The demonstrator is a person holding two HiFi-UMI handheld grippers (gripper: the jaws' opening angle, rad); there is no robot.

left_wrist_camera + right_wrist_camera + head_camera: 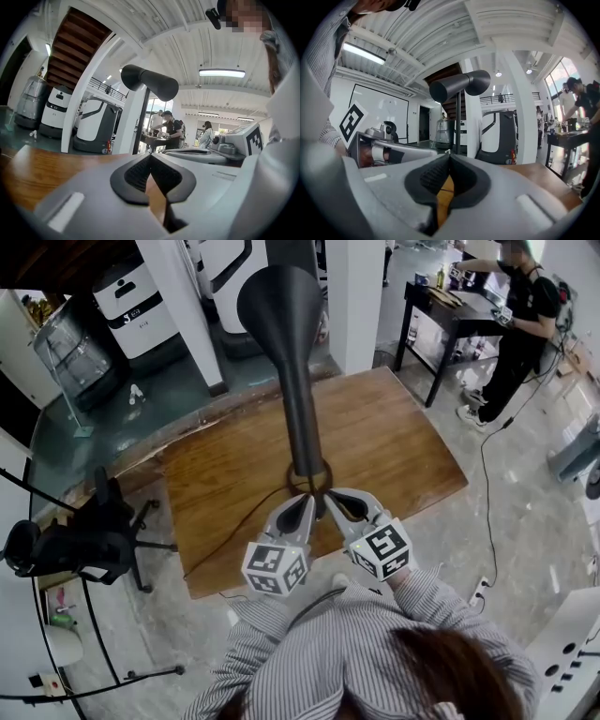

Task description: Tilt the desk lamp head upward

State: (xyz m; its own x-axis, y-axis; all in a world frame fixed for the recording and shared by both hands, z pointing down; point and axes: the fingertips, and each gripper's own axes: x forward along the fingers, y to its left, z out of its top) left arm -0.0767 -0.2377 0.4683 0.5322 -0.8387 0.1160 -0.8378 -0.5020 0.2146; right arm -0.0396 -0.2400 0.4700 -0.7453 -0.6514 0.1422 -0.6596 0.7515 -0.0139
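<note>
Our left hand-held gripper (pixel 298 510) and right hand-held gripper (pixel 339 507) are closed on nothing, low at the near edge of the brown wooden desk (pixel 394 446). The matte black desk lamp's tapered head (pixel 279 296) stands high above both, its long axis nearly level.

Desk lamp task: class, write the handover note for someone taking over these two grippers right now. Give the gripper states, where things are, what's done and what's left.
Left gripper: shut, empty, low beside the lamp's base.
Right gripper: shut, empty, on the other side of the stem.
Lamp head: high on its stem above the wooden table, lying about level, and neither gripper touches it.
Done: nothing on the lamp yet.
Left: probably raise a gripper to the head, take hold and tilt it upward.
</note>
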